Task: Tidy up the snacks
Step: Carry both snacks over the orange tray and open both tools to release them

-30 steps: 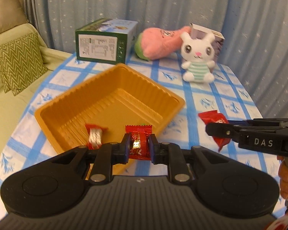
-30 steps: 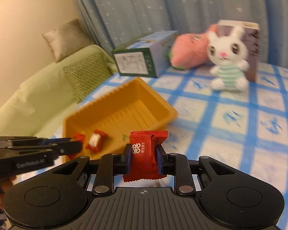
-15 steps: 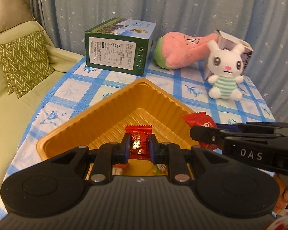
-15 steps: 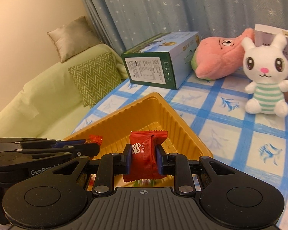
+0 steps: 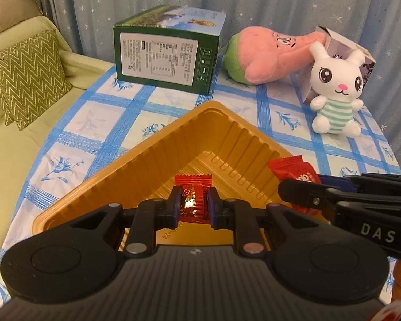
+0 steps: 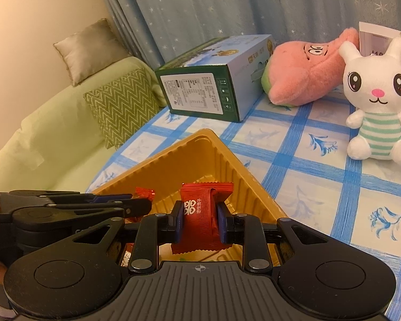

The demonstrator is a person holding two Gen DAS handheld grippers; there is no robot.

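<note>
Both tongs are clamped narrow on red wrapped sweets and hang above the orange ribbed plastic tray (image 5: 157, 160). Left tongs (image 5: 192, 205) pinch a small shiny red foil candy (image 5: 192, 200) over the tray's middle. Right tongs (image 6: 199, 220) pinch a larger matte red snack packet (image 6: 200, 222), printed with white characters, over the tray's near right side, close to its right rim.

Taking the tray as the landmark: it sits corner-on upon a surface covered with a blue-and-white checked cloth (image 5: 99, 123). Off the tray's left side is a pale green sofa (image 6: 53, 133) with a green zigzag cushion (image 5: 26, 75). Behind the tray's far corner lies a green rectangular carton (image 5: 165, 56) with a white label. To the far right of the tray rest a pink-and-green plush toy (image 5: 267, 53) and, beside it, a white plush rabbit in a striped top (image 5: 336, 93). At least one more wrapper shows on the tray floor under the tongs, only partly seen.

Likely trouble: the two tongs crowd together, so they could knock each other. Released this close to the right rim, the larger packet might catch the sloping wall and slide out onto the cloth. Thin foil may also cling to one pad.
</note>
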